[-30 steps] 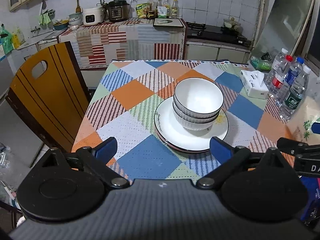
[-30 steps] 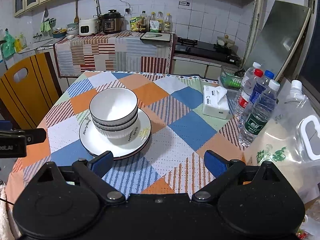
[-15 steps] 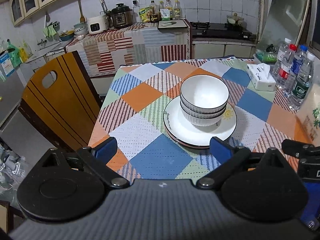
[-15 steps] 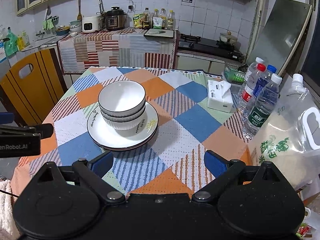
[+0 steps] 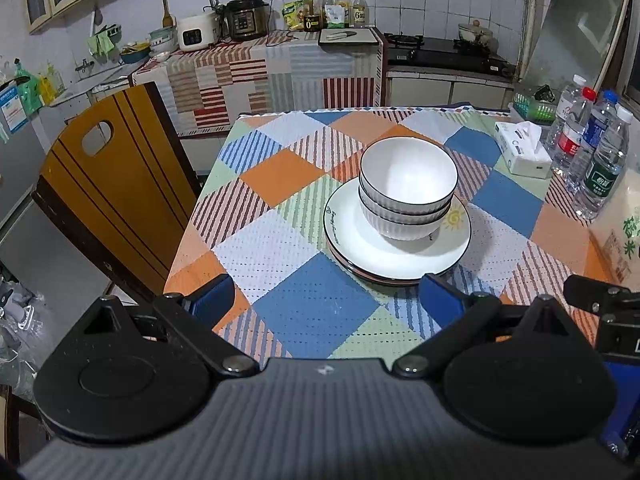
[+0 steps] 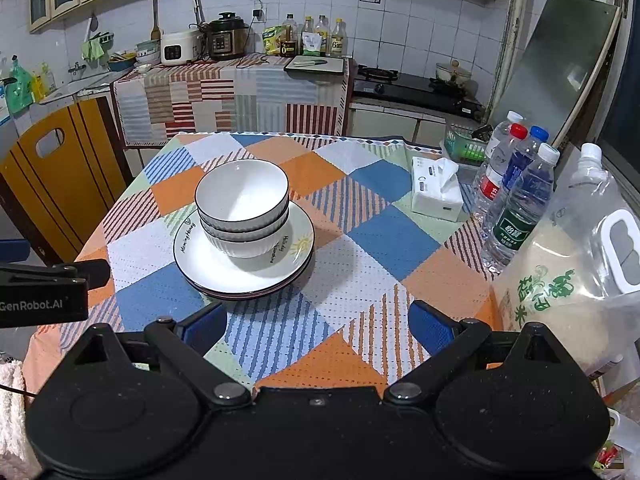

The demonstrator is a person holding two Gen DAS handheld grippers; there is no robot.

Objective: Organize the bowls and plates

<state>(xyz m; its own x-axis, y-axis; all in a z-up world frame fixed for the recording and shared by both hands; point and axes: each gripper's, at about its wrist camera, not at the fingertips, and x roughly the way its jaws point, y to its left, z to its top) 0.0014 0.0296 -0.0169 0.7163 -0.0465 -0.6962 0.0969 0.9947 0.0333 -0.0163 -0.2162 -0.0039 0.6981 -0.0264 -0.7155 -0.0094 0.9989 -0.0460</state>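
A stack of white ribbed bowls [image 5: 408, 184] with dark rims sits on stacked white plates [image 5: 360, 244] in the middle of the checked tablecloth. The bowls [image 6: 242, 204] and plates [image 6: 212, 268] also show in the right wrist view. My left gripper [image 5: 326, 300] is open and empty, held back over the table's near edge, short of the plates. My right gripper [image 6: 318, 326] is open and empty, near the front edge, right of the plates. The left gripper's side shows at the left of the right wrist view [image 6: 44, 288].
A tissue box [image 6: 436, 196], several water bottles [image 6: 516, 208] and a big clear rice jug [image 6: 580, 272] stand along the table's right side. A wooden chair [image 5: 108, 192] stands at the table's left. Kitchen counters lie behind.
Both grippers have drawn back and up from the table, so the bowls and plates look farther off. The dishes have not moved. Both grippers stay open.
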